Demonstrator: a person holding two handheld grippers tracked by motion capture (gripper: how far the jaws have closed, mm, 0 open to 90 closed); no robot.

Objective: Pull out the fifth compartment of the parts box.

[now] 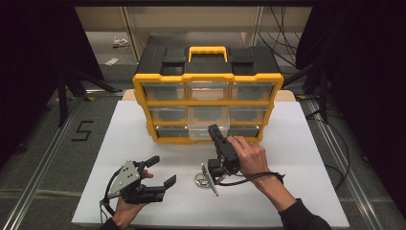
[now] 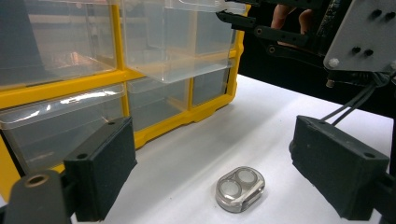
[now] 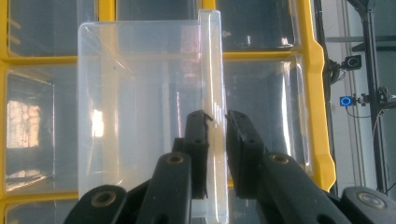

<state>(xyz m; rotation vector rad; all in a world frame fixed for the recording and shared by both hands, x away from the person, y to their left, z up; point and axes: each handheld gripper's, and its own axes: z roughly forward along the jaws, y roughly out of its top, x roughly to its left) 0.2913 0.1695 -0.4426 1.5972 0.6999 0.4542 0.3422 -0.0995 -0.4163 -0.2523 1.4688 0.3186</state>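
A yellow and black organizer (image 1: pixel 207 96) with clear drawers stands at the far side of the white table. Its bottom middle drawer (image 1: pixel 203 130) is pulled partly out. My right gripper (image 1: pixel 214 130) is shut on that drawer's front lip; in the right gripper view the jaws (image 3: pixel 215 121) pinch the clear ridge of the drawer (image 3: pixel 140 102). A small silver rounded object (image 1: pixel 201 180) with two round discs lies on the table, also seen as the silver object (image 2: pixel 240 188). My left gripper (image 1: pixel 162 171) stands open, empty, left of it, with its pads (image 2: pixel 100 172) wide apart.
The white table top (image 1: pixel 297 158) ends close behind the organizer. A yellow carry handle (image 1: pixel 207 51) tops the organizer. The right gripper's cable (image 1: pixel 253 178) loops over the wrist. Dark stands and cables flank the table on the floor.
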